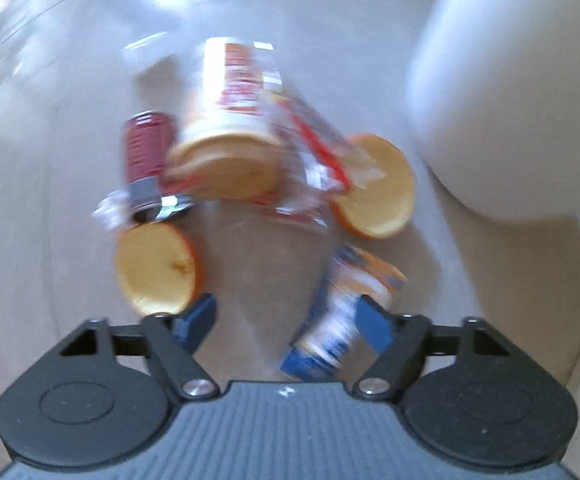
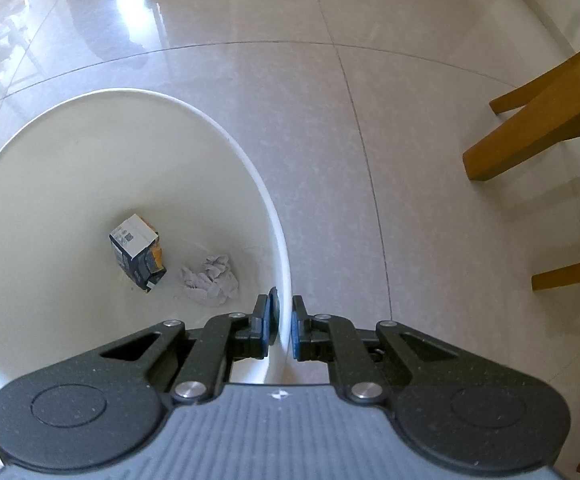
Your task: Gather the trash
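The left hand-held gripper (image 1: 285, 320) hangs over a heap of litter on the tiled floor (image 1: 49, 200), its jaws spread wide with nothing pressed between them. The view is smeared by blur.

Below it lie a red can (image 1: 147, 152), a paper cup (image 1: 229, 120) tipped on its side, a crinkled clear wrapper (image 1: 314, 148) and two orange halves, one near left (image 1: 155, 270) and one to the right (image 1: 382, 188). A blue and white carton (image 1: 338, 320) sits just beside the right finger.

The right hand-held gripper (image 2: 285, 326) is closed tight on the rim of a white bin (image 2: 217, 128), one finger inside and one outside. At the bin's bottom lie a small box (image 2: 137, 252) and a crumpled tissue (image 2: 209, 282). Wooden chair legs (image 2: 538, 128) stand well off to the right.

All of it looks light. The carton should be stiff enough to pinch across its flat faces. The can is smooth and may roll, so take it across the body. The wrapper is soft and slippery; the fruit is likely wet and squashy.
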### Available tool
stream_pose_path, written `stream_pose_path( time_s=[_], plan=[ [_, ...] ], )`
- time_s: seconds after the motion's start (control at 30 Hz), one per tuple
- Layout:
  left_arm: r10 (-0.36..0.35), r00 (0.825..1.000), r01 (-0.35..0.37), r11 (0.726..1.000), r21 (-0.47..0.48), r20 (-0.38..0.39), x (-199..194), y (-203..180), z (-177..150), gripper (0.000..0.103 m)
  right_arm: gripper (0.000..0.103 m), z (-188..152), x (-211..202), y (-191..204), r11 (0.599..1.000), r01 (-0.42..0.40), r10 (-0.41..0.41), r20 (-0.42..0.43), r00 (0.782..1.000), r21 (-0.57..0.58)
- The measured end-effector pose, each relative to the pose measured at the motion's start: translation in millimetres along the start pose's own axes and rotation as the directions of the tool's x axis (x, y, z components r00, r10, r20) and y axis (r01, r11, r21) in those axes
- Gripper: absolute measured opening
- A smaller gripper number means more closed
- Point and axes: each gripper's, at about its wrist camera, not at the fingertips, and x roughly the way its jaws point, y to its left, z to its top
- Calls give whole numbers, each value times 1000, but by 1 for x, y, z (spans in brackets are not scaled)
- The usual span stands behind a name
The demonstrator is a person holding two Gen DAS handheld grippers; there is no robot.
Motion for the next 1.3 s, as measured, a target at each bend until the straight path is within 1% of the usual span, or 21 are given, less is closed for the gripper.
stream_pose_path(
  time_s=[0.07,0.13,0.2,0.27,0.33,0.37,0.43,0.47,0.53,0.7,0.8,0.97,1.1,1.2,1.23,1.3],
  plan=[
    [-7,1000,6,995,102,11,7,-15,-6,85,12,0,0,0,1000,-2,2,0,1000,-8],
    [8,1000,-12,978,209,23,12,-30,-13,85,12,1,0,1,1000,-4,4,-1,1000,-11],
    [20,999,-27,960,279,29,21,-39,-18,85,12,2,0,0,1000,-7,7,-2,1000,-13],
    [25,1000,-29,947,319,17,33,-47,-20,83,12,1,-1,0,1000,-11,11,-2,1000,-16],
    [40,999,-41,938,345,9,45,-52,-20,69,12,0,-2,-1,1000,-14,14,1,1000,-23],
    [51,999,-49,933,356,3,50,-54,-19,65,13,0,-2,0,999,-13,13,3,1000,-30],
    [61,998,-54,934,353,-8,60,-55,-17,57,13,-1,-2,0,999,-12,12,5,1000,-37],
    [54,998,-44,937,346,-19,62,-54,-17,55,13,-1,-3,1,999,-13,13,4,1000,-36],
    [23,998,-4,946,325,-56,65,-52,-16,35,13,-2,-3,1,999,-13,13,3,1000,-40],
    [15,999,0,948,319,-46,51,-50,-24,32,13,-3,-4,1,999,-12,12,8,1000,-39],
    [7,999,9,957,289,-53,38,-44,-26,30,13,-2,-4,1,999,-9,10,6,1000,-36],
    [-15,998,29,973,230,-61,7,-28,-24,30,13,-2,-3,1,1000,-6,6,-1,1000,-24],
    [-25,998,37,978,203,-62,-23,-21,-10,30,13,-1,-2,-1,1000,-13,13,-11,1000,10],
    [-26,998,38,976,213,-59,-50,-29,11,30,12,-1,-2,-3,1000,-16,16,-14,1000,26],
    [-31,998,44,975,216,-60,-45,-17,19,30,12,-1,-2,-3,999,-16,17,-16,1000,28],
    [-40,998,52,973,224,-58,-70,-12,33,30,12,-1,-2,-4,999,-19,20,-18,1000,37]
  ],
)
